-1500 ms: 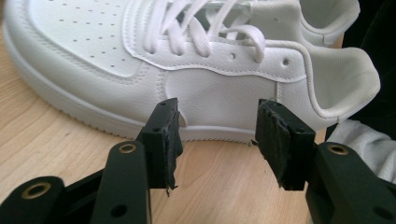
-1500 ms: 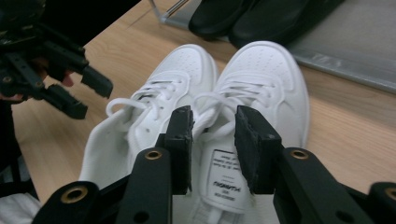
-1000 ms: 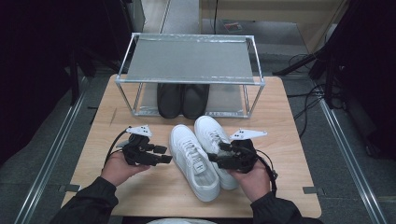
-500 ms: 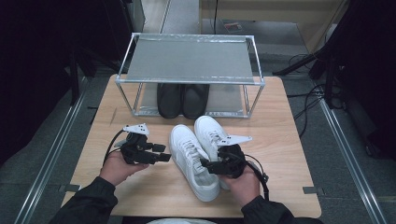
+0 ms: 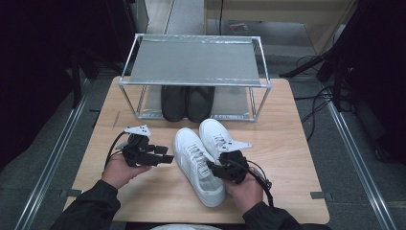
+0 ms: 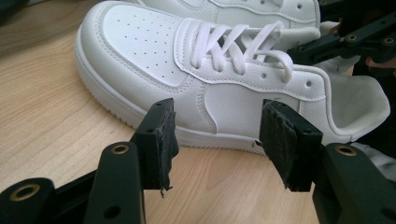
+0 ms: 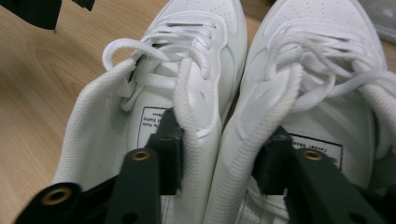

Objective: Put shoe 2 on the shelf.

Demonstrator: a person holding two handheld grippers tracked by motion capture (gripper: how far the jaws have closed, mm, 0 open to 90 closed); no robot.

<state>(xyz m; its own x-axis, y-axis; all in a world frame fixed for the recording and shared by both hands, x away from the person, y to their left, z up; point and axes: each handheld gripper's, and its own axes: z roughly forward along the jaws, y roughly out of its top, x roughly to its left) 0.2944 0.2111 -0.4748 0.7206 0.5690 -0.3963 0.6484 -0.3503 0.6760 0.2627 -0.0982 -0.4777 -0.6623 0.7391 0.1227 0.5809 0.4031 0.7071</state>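
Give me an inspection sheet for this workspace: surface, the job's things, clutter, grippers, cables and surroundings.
Surface: wooden table, bare around the shoes.
Job's things: two white sneakers side by side, toes toward the rack; a black pair sits on the rack's lower shelf.
Clutter: nothing seen.
Grippers: right gripper has one jaw inside each sneaker, their two inner collars between the jaws, which have just been closing; the pads look pressed on them. Left gripper is open beside the nearer sneaker, not touching it.
Cables: one trails from each gripper toward the person; more lie on the floor at right.
Surroundings: grey floor, metal rails either side, dark equipment beyond.
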